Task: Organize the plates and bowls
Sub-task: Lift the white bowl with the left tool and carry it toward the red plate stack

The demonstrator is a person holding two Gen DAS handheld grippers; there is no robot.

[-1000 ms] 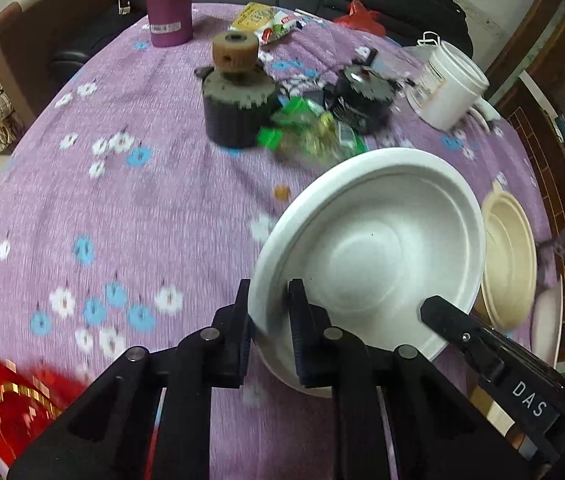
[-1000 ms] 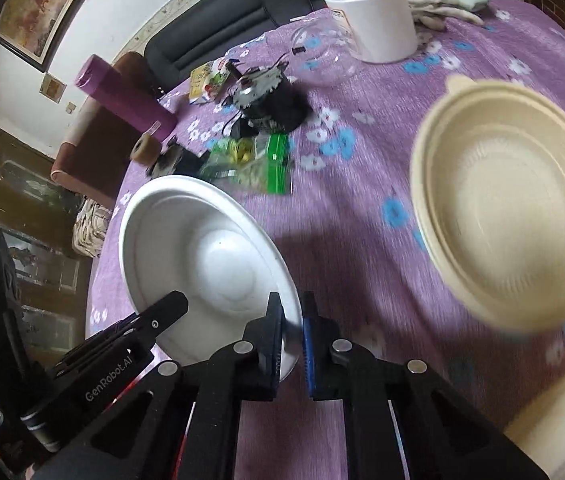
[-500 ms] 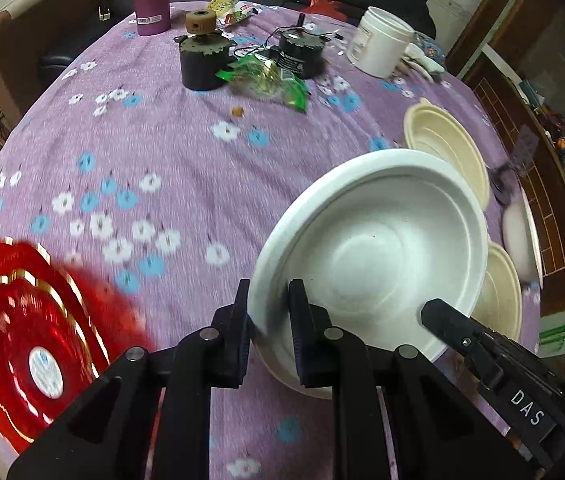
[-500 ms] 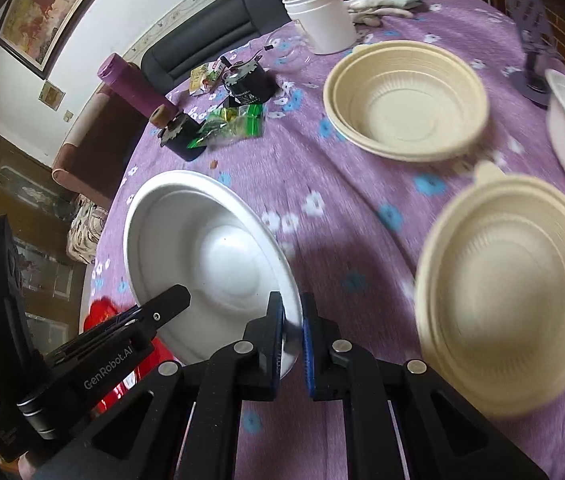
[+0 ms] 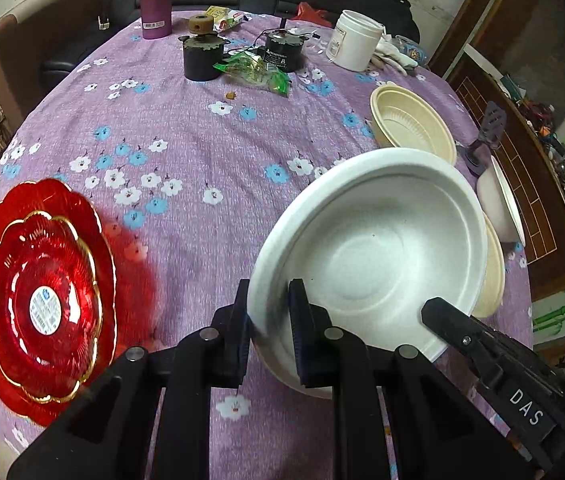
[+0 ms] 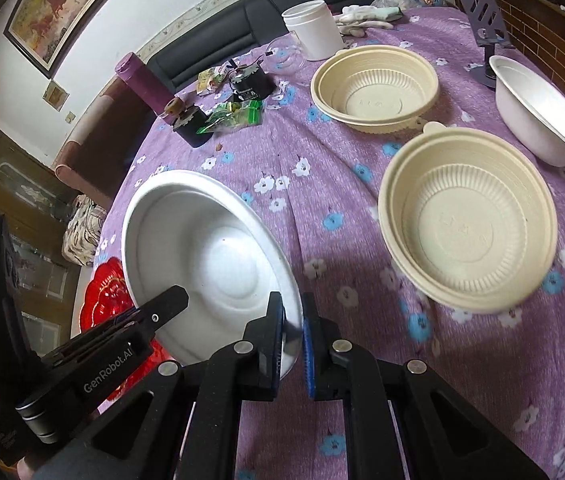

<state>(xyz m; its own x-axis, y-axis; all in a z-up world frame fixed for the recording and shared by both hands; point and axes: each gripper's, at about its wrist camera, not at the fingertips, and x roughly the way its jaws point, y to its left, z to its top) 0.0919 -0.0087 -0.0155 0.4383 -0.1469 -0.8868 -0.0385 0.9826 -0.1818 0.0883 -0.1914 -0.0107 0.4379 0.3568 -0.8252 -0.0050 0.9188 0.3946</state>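
Bowls crowd only the right camera, both cream bowls (image 6: 468, 220) whole, while both grippers (image 5: 268, 312) (image 6: 292, 328) still pinch the white bowl (image 5: 366, 248), now pulled farther back.

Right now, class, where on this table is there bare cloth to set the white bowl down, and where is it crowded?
Bare cloth lies between the red plates, the far clutter and the held white bowl. The right side is crowded: two cream bowls and another white bowl sit close together.
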